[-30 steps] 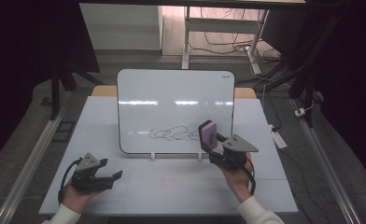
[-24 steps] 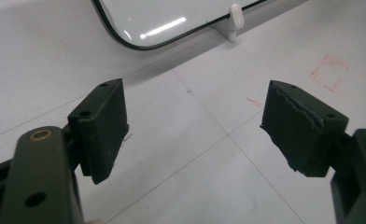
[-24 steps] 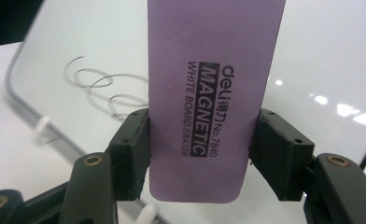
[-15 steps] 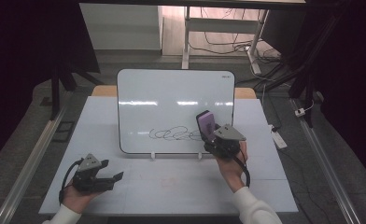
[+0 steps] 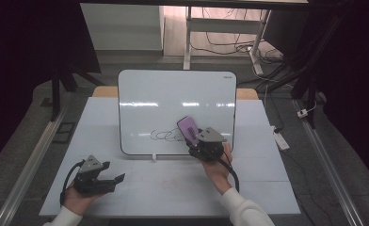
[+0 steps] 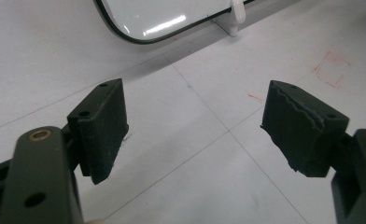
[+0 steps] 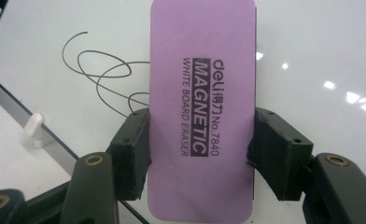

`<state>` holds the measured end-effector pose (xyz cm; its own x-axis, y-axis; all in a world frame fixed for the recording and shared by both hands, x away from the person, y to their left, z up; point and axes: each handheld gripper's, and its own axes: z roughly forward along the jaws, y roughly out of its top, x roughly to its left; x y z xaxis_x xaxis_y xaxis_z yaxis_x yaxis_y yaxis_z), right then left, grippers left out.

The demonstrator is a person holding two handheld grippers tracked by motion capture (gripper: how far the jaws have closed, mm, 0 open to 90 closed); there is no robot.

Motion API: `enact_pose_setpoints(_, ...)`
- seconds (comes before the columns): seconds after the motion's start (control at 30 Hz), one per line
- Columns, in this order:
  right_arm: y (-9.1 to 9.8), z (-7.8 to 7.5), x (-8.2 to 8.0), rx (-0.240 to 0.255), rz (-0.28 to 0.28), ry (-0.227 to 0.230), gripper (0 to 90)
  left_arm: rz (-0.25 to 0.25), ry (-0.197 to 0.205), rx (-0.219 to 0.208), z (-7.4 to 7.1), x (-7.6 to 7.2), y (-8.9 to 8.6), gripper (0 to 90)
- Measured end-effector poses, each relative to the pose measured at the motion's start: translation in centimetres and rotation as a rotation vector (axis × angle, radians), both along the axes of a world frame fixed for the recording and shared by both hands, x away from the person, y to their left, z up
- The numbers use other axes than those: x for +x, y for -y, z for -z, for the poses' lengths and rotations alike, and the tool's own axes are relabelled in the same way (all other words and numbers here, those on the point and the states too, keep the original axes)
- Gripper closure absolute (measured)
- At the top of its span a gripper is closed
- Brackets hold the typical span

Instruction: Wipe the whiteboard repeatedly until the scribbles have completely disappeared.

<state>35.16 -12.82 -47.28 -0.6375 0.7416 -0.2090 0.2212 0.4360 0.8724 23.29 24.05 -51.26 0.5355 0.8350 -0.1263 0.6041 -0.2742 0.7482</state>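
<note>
Purple eraser (image 7: 200,112) clamped between the right gripper (image 5: 197,139) fingers (image 7: 133,154), against the whiteboard (image 5: 173,101) beside the scribble (image 7: 107,70); contact apparently flat; left gripper (image 6: 214,128) open, empty, over the table (image 5: 173,188). Risk: hard pressure could tip the propped board or twist the eraser askew.

High view looks down from above; both gripper views sit close, sharing the whiteboard (image 5: 176,110).
</note>
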Motion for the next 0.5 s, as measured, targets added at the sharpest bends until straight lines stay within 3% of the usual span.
enact_pose_setpoints(0.03, 0.4, -0.2, 0.0, 0.013, 0.008, -0.003, 40.6, -0.002, -0.001, -0.002, 0.0, 0.0, -0.1, 22.7)
enact_pose_setpoints(0.13, 3.0, -0.9, 0.1, 0.009, 0.106, 0.027, 40.6, -0.002, -0.002, -0.004, 0.1, 0.0, -0.2, 22.7)
enact_pose_setpoints(0.17, 4.1, -1.0, 0.3, 0.029, 0.135, 0.027, 40.6, -0.003, -0.002, -0.004, 0.1, 0.0, -0.3, 22.7)
enact_pose_setpoints(0.27, 6.1, -1.1, 0.6, 0.067, 0.169, 0.019, 40.7, -0.001, -0.005, -0.009, 0.1, 0.1, -0.2, 22.6)
enact_pose_setpoints(0.33, 5.4, -0.8, 0.5, 0.051, 0.166, 0.026, 40.7, 0.001, -0.004, -0.007, 0.0, 0.1, -0.1, 22.6)
enact_pose_setpoints(0.5, 0.9, 0.2, -0.1, 0.021, 0.045, 0.015, 40.8, 0.008, -0.006, -0.003, 0.1, 0.1, 0.1, 22.5)
